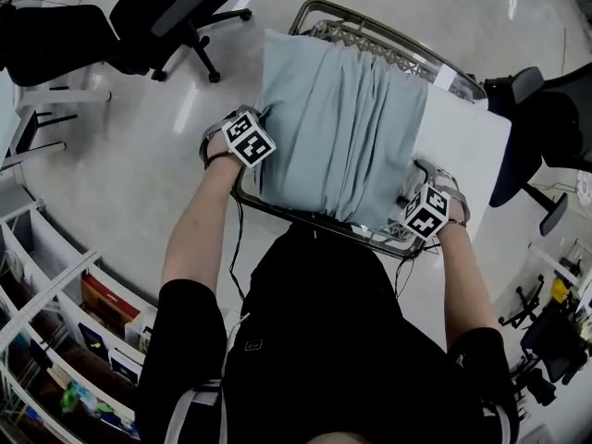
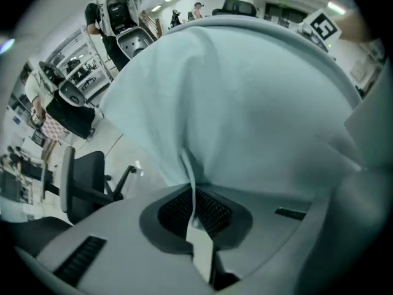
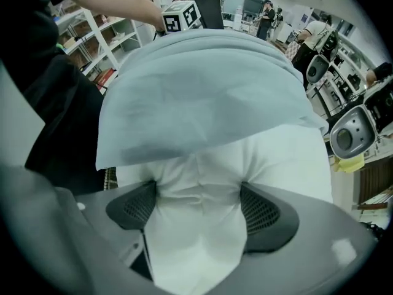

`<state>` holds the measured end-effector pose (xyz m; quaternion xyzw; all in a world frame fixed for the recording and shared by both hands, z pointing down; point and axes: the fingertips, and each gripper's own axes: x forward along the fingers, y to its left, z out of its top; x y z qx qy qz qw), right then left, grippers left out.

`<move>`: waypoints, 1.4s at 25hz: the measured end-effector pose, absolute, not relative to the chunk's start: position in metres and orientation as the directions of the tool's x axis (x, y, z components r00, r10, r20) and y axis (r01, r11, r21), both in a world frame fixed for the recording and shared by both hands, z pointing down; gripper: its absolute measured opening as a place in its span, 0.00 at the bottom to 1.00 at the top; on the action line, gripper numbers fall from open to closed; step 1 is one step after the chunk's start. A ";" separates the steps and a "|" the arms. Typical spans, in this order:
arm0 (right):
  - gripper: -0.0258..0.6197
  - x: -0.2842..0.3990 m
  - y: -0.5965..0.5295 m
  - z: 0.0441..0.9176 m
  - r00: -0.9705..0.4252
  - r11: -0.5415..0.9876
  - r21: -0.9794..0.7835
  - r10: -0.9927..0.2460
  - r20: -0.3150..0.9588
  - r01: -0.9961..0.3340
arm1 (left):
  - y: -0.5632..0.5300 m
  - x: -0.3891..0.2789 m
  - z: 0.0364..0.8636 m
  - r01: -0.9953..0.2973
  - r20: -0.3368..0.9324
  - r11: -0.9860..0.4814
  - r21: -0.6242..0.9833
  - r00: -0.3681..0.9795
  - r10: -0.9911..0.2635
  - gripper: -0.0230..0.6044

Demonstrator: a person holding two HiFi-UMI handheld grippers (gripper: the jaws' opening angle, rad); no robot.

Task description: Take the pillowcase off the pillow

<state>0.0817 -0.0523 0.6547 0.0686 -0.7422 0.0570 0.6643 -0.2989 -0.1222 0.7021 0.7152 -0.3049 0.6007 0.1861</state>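
Pale blue cloth is pinched in the left gripper (image 2: 195, 211): its jaws are closed tight, the dark ribbed pads (image 2: 215, 212) all but meeting on one thin fold of the pillowcase (image 2: 245, 103). From that fold the cover rises and spreads toward 12 o'clock, filling most of the left gripper view.

The right gripper (image 3: 198, 208) has its jaws spread wide but clamped on the bare white pillow (image 3: 270, 158). Both of its pads press into the stuffing, which creases and bulges between them. Just beyond, toward 12 o'clock, the pillowcase's hem lies across the pillow.

In the head view the pillow lies on a metal wire frame (image 1: 370, 44). The blue cover wraps most of it, and the uncovered white end sticks out at 3 o'clock. The left gripper sits at the cover's 9 o'clock edge and the right one at the pillow's 5 o'clock corner, each with its marker cube facing up. The person's bare forearms reach in from 6 o'clock.

A black office chair (image 1: 166, 7) stands on the pale floor (image 1: 139, 155) at 11 o'clock, and a second chair (image 1: 527, 146) at 3 o'clock. White shelving (image 1: 55, 285) with books is at 8 o'clock.
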 end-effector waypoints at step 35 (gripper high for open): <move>0.60 0.093 -0.199 0.577 -0.248 0.957 0.118 -0.187 0.951 -0.266 | -0.188 -0.273 0.609 -0.536 0.927 -0.835 -0.121 0.241 -0.289 0.41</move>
